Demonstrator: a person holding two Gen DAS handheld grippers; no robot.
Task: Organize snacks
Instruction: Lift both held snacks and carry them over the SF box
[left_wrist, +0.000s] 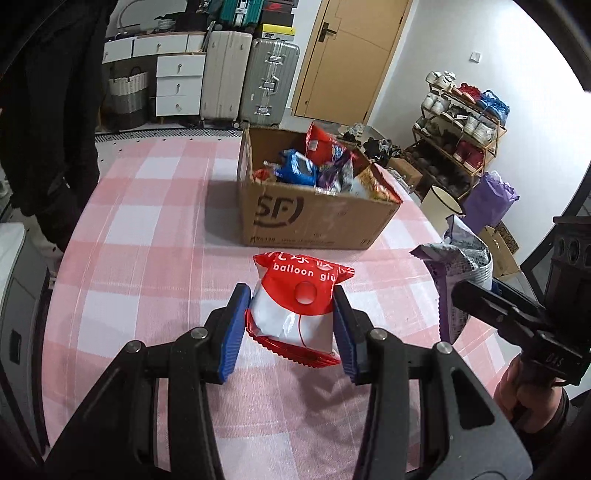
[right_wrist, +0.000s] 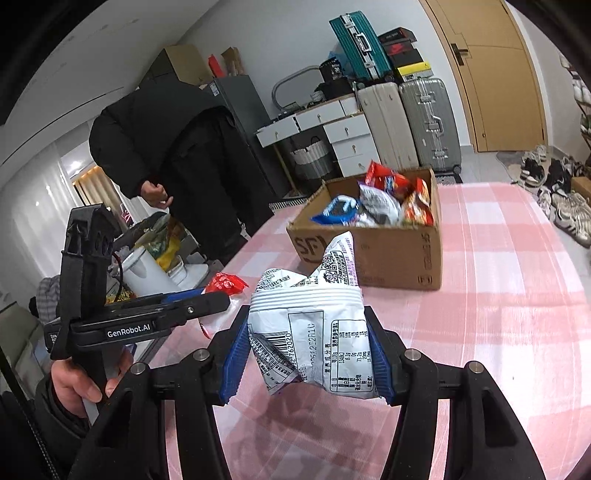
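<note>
My left gripper (left_wrist: 291, 317) is shut on a red and white snack packet (left_wrist: 295, 310) printed "balloon glu", held just above the pink checked tablecloth (left_wrist: 147, 229). My right gripper (right_wrist: 308, 350) is shut on a crumpled white and purple snack bag (right_wrist: 314, 332), also lifted above the cloth. That bag also shows at the right of the left wrist view (left_wrist: 461, 273). A cardboard box (left_wrist: 314, 218) marked SF stands ahead in both views (right_wrist: 388, 258), open and holding several snack packs.
A person in a black coat (right_wrist: 184, 155) stands at the table's far left side. Suitcases (left_wrist: 251, 77) and white drawers (left_wrist: 181, 81) line the back wall. A shoe rack (left_wrist: 461, 129) and a purple bag (left_wrist: 487, 199) stand to the right of the table.
</note>
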